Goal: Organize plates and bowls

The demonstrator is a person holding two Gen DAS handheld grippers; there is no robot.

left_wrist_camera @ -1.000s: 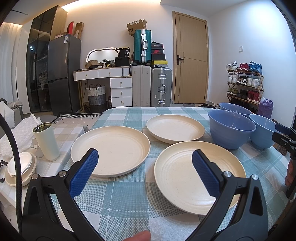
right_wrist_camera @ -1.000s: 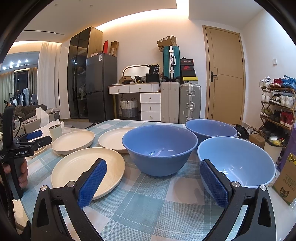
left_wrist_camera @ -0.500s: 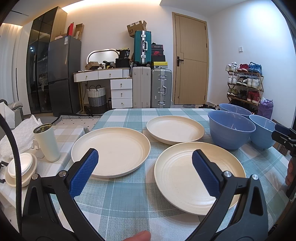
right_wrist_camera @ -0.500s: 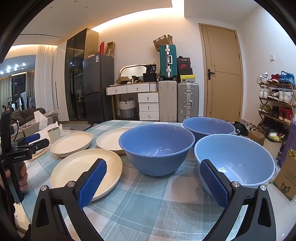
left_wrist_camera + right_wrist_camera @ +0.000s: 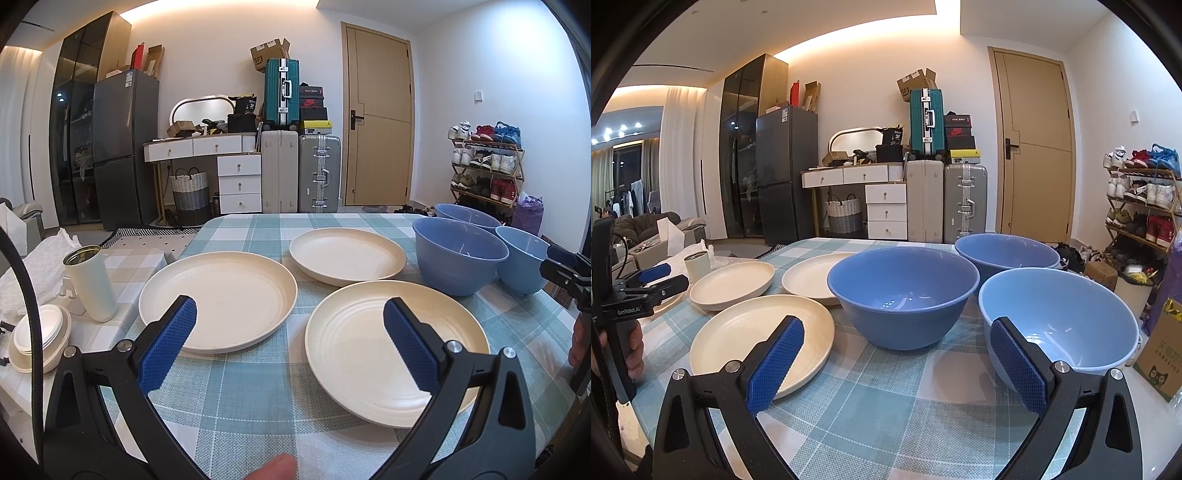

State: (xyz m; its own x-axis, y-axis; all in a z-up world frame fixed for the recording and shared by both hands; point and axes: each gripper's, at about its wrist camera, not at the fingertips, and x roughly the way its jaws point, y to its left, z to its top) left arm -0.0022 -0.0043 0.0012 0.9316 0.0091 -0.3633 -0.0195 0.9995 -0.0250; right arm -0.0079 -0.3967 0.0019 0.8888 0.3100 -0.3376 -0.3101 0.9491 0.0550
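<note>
Black gripper frames, blue textured fingers (image 5: 168, 345), silver screws, "GenRobot.AI" marking.

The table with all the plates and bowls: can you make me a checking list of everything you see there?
Surface: checked tablecloth covers the table.
Job's things: three cream plates, nearest, left, far; three blue bowls, dark middle, far, light near. None stacked.
Clutter: white tumbler, small stacked dishes and crumpled white paper on a side surface.
Grippers: left gripper open, empty; right gripper open, empty.
Cables: black cable at the left edge.
Surroundings: suitcases, fridge, door, shoe rack.
</note>
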